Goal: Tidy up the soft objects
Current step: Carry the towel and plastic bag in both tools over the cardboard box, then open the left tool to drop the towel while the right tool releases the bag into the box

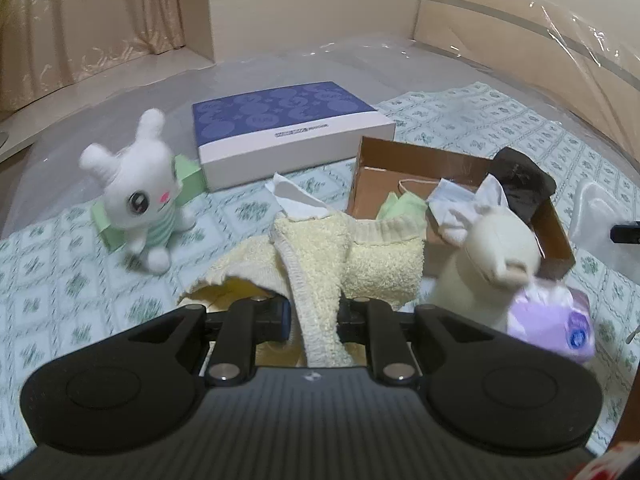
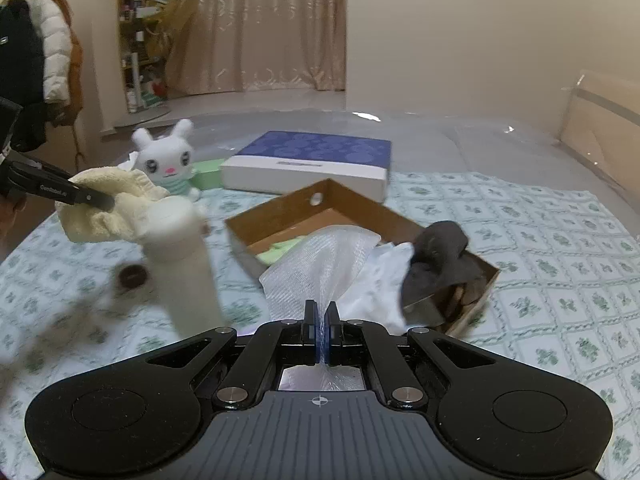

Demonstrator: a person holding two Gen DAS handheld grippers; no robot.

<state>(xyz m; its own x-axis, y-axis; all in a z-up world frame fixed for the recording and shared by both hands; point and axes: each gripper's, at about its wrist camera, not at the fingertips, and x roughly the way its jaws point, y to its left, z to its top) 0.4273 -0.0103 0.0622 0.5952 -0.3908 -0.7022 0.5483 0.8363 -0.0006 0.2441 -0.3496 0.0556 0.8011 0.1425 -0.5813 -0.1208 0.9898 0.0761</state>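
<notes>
My left gripper [image 1: 314,312] is shut on a pale yellow towel [image 1: 320,256], held above the patterned bedspread [image 1: 60,280]; it also shows in the right wrist view [image 2: 100,208]. My right gripper [image 2: 321,320] is shut on a white mesh cloth [image 2: 320,260] that drapes over the near edge of the brown cardboard box [image 2: 280,216]. The box [image 1: 400,160] holds a black cloth [image 2: 440,256], a green item [image 1: 400,204] and white cloths. A cream plush toy [image 1: 488,248] stands beside the box. A white bunny plush [image 1: 136,192] stands at the left.
A blue and white flat box [image 1: 288,128] lies behind the cardboard box. A purple tissue pack [image 1: 552,320] lies by the cream plush. A small dark round object [image 2: 134,276] lies on the bedspread. A plastic-wrapped headboard [image 1: 520,32] is at the right.
</notes>
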